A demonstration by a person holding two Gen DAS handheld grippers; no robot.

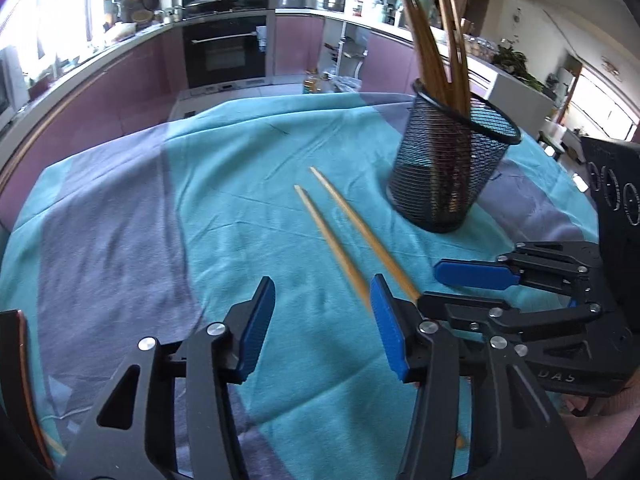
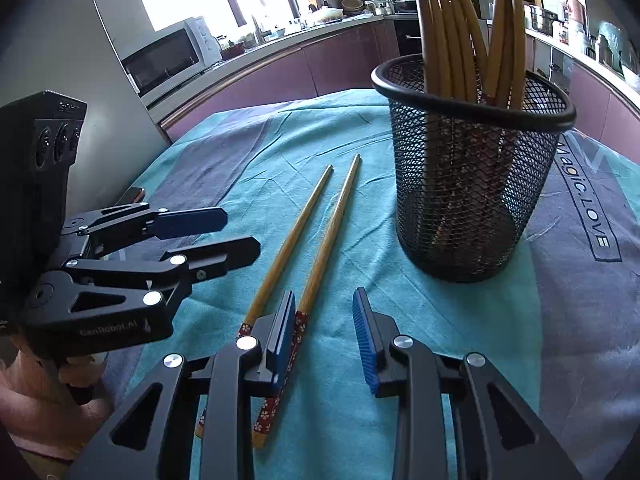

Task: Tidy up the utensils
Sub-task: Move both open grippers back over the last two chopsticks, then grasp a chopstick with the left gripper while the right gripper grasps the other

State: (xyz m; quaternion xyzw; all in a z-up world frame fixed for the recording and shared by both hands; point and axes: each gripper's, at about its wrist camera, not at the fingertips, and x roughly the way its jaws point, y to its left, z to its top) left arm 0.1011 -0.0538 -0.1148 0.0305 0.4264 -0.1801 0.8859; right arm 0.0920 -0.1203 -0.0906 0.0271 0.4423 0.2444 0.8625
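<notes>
Two loose wooden chopsticks lie side by side on the teal and purple cloth; in the right wrist view their near ends show red flowered bands. A black mesh cup holding several upright chopsticks stands to their right, also in the right wrist view. My left gripper is open and empty just above the chopsticks' near ends. My right gripper is open and empty, its left finger over one chopstick. Each gripper shows in the other's view, the right one and the left one.
The cloth covers a table. A kitchen counter with oven and microwave runs behind. A fridge side stands at the left.
</notes>
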